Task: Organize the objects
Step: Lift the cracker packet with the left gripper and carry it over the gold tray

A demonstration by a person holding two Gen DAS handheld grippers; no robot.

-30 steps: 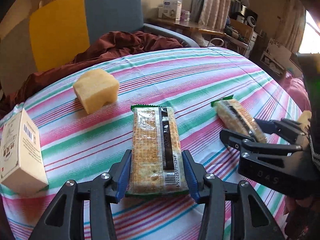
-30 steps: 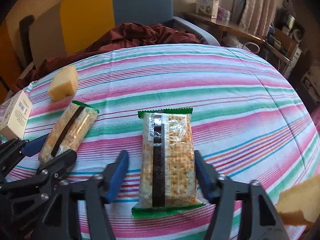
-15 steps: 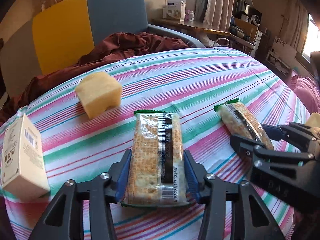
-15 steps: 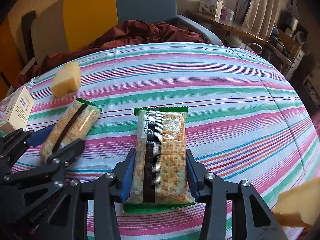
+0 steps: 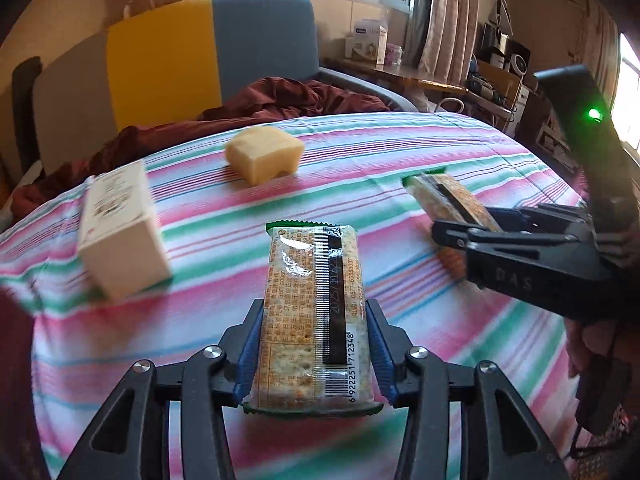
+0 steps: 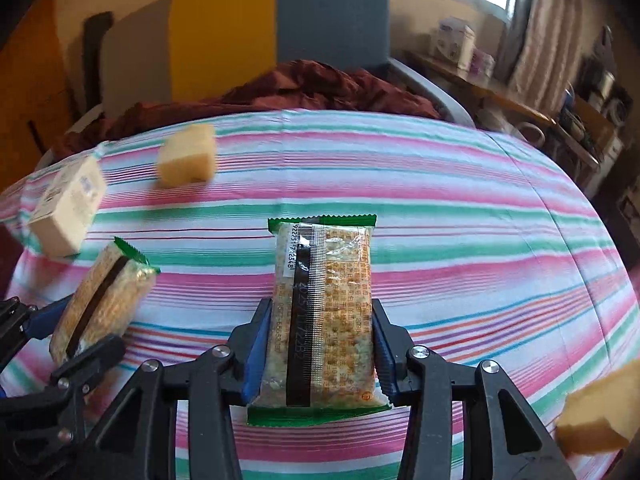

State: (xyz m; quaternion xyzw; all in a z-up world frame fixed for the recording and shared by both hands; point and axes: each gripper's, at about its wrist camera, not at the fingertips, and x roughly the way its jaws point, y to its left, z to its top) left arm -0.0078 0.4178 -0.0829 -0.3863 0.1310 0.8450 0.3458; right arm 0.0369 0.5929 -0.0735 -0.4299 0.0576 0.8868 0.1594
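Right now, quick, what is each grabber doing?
Left gripper: closed on a cracker packet.
Right gripper: just finished closing on the other cracker packet.

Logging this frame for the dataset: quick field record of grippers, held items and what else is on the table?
left gripper: shut on left cracker pack
right gripper: shut on right cracker pack, jaws have just been closing
packs: both gripped at the near end
table: striped cloth
box: far left
near sponge: behind the packs
second sponge: right edge, partly out of view
background: chair with dark red cloth
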